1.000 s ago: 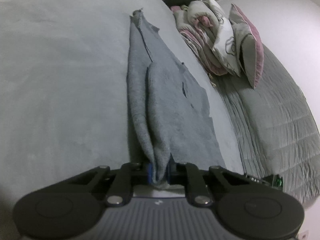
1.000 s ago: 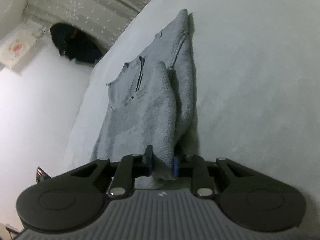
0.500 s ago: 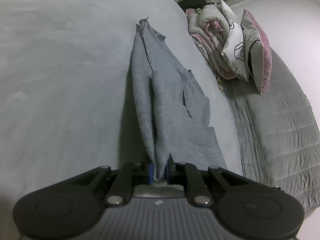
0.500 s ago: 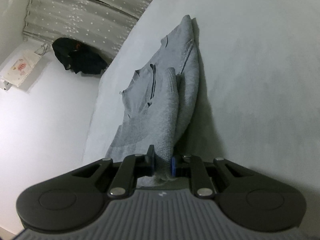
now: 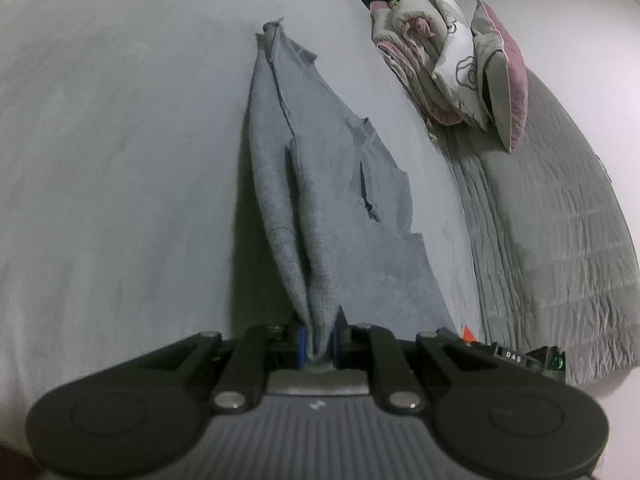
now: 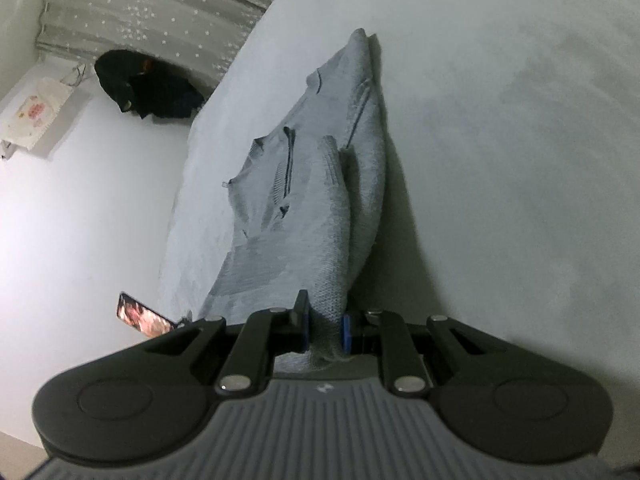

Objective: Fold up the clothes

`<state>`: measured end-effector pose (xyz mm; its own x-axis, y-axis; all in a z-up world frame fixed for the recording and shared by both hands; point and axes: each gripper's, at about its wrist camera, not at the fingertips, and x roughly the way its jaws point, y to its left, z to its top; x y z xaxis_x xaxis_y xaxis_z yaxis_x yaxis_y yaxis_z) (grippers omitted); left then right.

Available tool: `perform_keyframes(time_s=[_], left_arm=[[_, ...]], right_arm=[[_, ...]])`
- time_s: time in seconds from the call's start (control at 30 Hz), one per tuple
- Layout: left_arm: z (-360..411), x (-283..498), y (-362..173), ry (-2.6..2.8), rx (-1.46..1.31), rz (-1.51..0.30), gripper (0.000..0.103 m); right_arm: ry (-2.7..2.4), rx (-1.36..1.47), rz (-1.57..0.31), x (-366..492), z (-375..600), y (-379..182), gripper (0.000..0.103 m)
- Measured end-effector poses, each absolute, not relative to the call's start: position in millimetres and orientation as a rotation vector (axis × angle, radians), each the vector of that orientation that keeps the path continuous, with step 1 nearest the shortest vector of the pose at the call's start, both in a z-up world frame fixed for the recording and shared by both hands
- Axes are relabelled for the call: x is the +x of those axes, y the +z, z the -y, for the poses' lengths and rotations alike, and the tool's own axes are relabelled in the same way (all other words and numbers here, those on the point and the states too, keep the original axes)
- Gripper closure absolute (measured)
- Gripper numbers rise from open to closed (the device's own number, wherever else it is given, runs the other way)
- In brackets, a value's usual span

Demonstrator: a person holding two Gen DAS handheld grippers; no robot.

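Grey knitted sweater [image 5: 320, 200]: one bunched edge clamped in left hand-held gripper [image 5: 319, 340], another in right hand-held gripper [image 6: 325, 330]; remainder trails ahead across pale grey bed [image 5: 100, 160]. Pink-and-white pillows [image 5: 460, 68] beyond, to left gripper's right.

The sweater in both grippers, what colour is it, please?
Plain light grey knit sweater, clearest in the right wrist view.

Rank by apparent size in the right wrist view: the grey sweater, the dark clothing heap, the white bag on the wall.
1. grey sweater, though nearness to the camera enlarges it
2. dark clothing heap
3. white bag, clearly smallest
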<state>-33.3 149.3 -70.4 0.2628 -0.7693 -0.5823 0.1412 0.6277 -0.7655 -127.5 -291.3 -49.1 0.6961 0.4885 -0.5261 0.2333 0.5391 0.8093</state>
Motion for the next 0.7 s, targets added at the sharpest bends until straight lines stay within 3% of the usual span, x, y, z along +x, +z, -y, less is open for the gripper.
perform_keyframes(time_s=[0.3, 0.7], left_arm=[[-167.1, -73.8, -79.2, -0.69, -0.666, -1.156, 0.092], [-183.0, -77.1, -124.6, -0.699, -0.843, -1.193, 0.092]], right_arm=[[0.201, 0.996, -0.825, -161.4, 278.9, -50.0, 0.085], [0.214, 1.12, -0.835, -163.5, 293.4, -93.5, 0.085]])
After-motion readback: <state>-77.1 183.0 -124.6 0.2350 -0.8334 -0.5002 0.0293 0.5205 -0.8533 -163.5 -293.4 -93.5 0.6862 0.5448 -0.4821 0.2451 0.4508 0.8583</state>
